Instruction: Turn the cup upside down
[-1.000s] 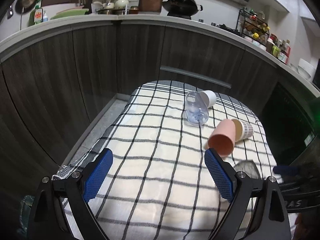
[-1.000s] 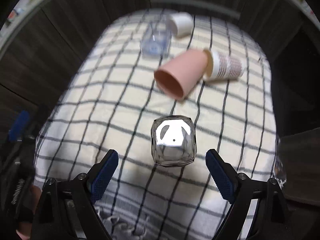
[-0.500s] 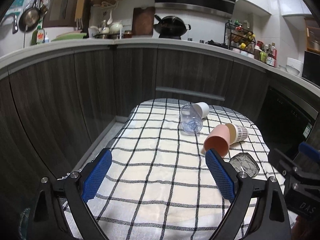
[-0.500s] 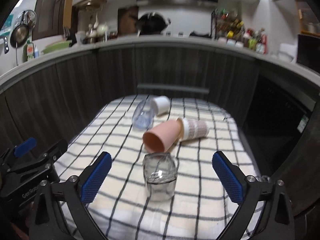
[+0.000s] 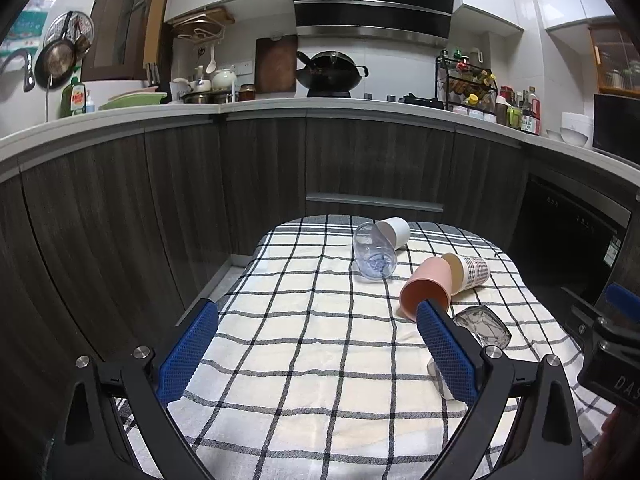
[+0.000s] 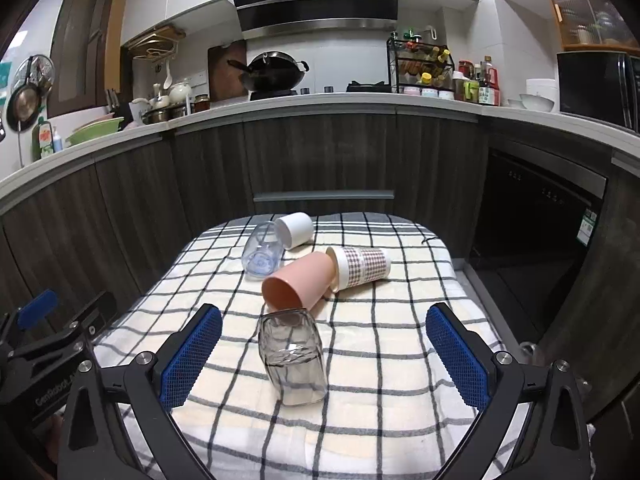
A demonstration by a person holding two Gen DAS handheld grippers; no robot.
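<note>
A smoky clear glass cup stands upside down on the checked cloth, between and ahead of my open right gripper; nothing touches it. In the left wrist view the same cup shows partly behind the right finger. A pink cup lies on its side just behind it, mouth toward me. My left gripper is open and empty, over the cloth's near left part.
A checked paper cup, a clear plastic cup and a white cup lie on their sides farther back. Dark cabinets surround the small table. The left gripper's body sits at the left edge.
Both grippers have tilted up from looking down at the table to looking level and pulled back. The glass cup stays upside down on the cloth, free of the right gripper.
</note>
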